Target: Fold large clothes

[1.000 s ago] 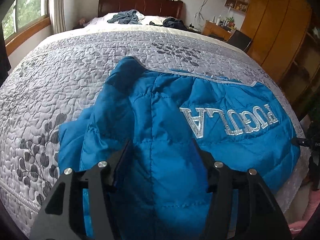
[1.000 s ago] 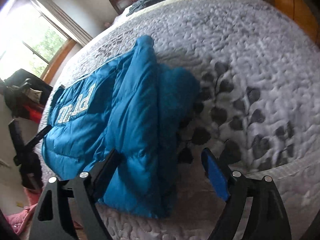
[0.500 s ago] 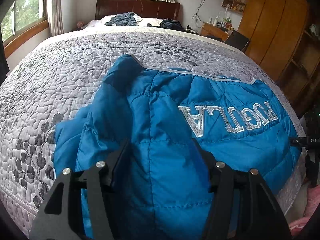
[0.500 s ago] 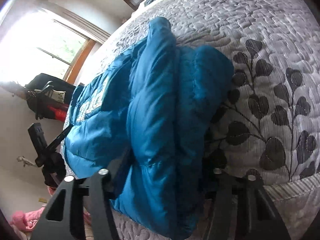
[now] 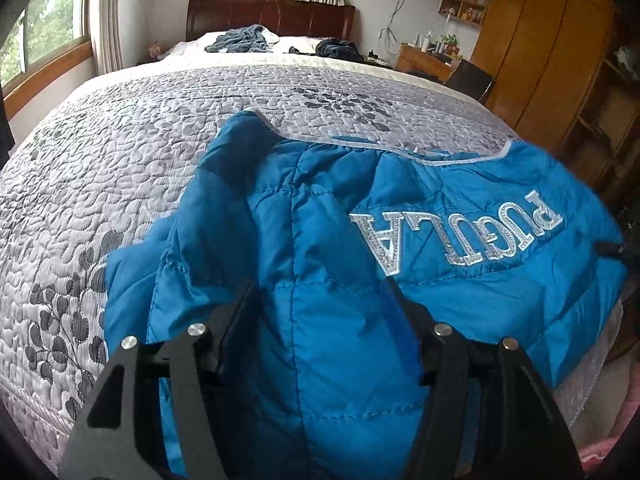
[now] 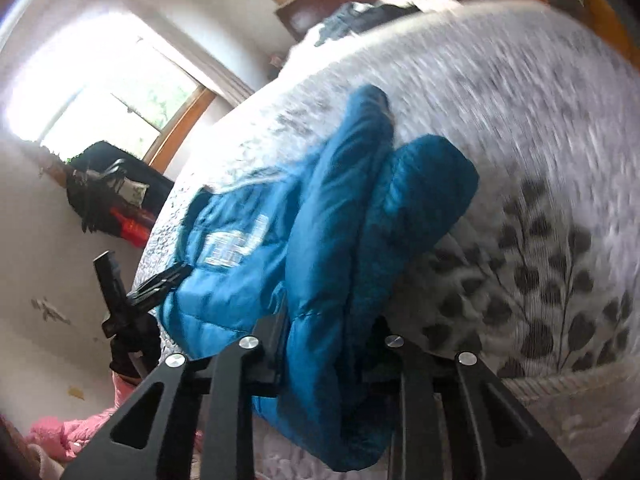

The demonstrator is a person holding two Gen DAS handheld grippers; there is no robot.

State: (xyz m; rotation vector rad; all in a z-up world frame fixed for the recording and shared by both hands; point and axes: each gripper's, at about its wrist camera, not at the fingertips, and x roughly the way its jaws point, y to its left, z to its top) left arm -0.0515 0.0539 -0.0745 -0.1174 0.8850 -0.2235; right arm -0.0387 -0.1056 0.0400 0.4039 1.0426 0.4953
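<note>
Blue puffer jacket (image 5: 320, 240) on grey leaf-quilted bed (image 5: 120, 168), both grippers on its near edge.
Window left, dark headboard (image 5: 272, 16) behind, wood wardrobe (image 5: 552, 48) right. Left gripper (image 5: 320, 292) jaws wide, fabric between, grip unclear; right gripper (image 6: 326, 324) pinching the bunched fold.

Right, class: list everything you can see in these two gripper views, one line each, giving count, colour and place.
Jacket: one, blue with silver lettering, near end of bed.
Quilt: one, grey leaf print, covering bed.
Headboard: one, dark wood, far end.
Loose clothes: two heaps, grey-blue and dark, by headboard.
Wardrobe: one, orange wood, right wall.
Pink cloth: one, on floor.
Left gripper: black, jacket between its fingers.
Right gripper: black, shut on jacket.
</note>
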